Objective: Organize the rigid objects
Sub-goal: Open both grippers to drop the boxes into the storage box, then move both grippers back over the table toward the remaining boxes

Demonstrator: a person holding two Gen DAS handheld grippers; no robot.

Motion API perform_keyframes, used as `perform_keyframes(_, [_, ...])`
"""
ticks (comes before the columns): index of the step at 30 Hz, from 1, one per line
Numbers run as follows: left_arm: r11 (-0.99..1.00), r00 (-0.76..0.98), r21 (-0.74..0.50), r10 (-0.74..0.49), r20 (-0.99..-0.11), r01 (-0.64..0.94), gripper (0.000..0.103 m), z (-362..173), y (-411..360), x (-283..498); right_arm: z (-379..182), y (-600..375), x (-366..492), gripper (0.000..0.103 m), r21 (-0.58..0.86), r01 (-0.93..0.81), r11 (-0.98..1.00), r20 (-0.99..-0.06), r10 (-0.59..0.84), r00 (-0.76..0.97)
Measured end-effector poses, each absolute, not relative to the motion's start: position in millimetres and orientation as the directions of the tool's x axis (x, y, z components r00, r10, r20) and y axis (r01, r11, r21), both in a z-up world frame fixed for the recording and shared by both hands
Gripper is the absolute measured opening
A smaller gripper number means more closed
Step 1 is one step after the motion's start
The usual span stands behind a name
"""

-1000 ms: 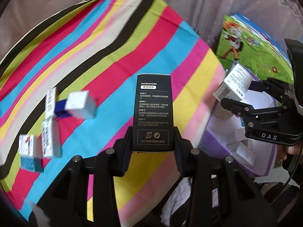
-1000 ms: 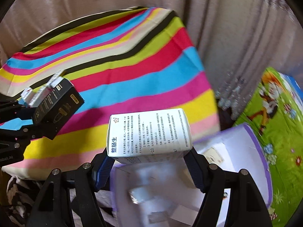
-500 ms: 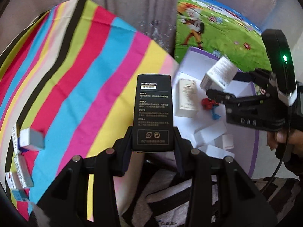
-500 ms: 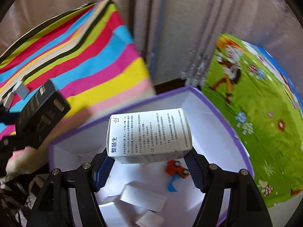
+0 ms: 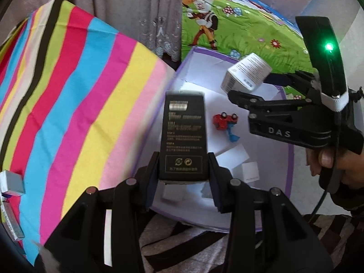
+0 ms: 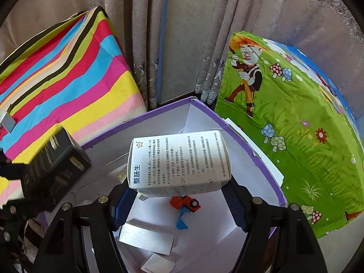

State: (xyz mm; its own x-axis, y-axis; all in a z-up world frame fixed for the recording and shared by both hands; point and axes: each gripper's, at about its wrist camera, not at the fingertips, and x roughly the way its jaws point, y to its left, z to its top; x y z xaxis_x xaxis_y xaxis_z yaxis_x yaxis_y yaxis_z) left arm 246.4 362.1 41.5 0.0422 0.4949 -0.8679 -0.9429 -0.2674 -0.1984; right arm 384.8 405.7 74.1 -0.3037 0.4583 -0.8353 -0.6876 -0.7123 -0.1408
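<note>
My left gripper [image 5: 183, 170] is shut on a black box [image 5: 183, 136] with white print, held above the left part of a purple-rimmed white bin [image 5: 287, 159]. My right gripper [image 6: 179, 193] is shut on a white medicine box [image 6: 179, 161] with blue characters, held over the same bin [image 6: 261, 159]. The right gripper and its white box [image 5: 248, 74] show in the left wrist view; the black box [image 6: 54, 170] shows at left in the right wrist view. Inside the bin lie a red toy car [image 5: 224, 120], a blue piece [image 6: 182, 223] and several white boxes [image 6: 145, 236].
A striped cloth-covered surface [image 5: 68, 91] stands left of the bin, with small boxes [image 5: 11, 179] at its far left edge. A green cartoon-print surface [image 6: 295, 136] is right of the bin. Curtains [image 6: 182, 34] hang behind.
Both grippers have swung right from over the striped cloth to above the bin, each still holding its box. The bin's inside has come into fuller view.
</note>
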Motion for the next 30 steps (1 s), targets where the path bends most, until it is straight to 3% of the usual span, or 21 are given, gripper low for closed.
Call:
perform_keyframes(4, [-0.280, 0.047, -0.209, 0.493, -0.869, -0.937, 0.060, 40.6, 359.6, 243.3, 72.4, 404.9, 386.1, 0.073, -0.136, -0.691, -0.710, -0.837, 0.455, -0.302])
perform_keyframes(19, [-0.472, -0.138, -0.135, 0.499, -0.855, -0.871, 0.062, 65.0, 289.5, 204.3, 81.1, 372.6, 352.1, 0.073, -0.072, -0.597, -0.799, -0.834, 0.377, -0.403])
perform_keyframes(30, [-0.671, -0.283, -0.136, 0.476, -0.833, -0.729, 0.064, 66.8, 201.1, 170.6, 90.7, 334.5, 312.5, 0.073, -0.040, -0.491, -0.870, -0.827, 0.305, -0.473])
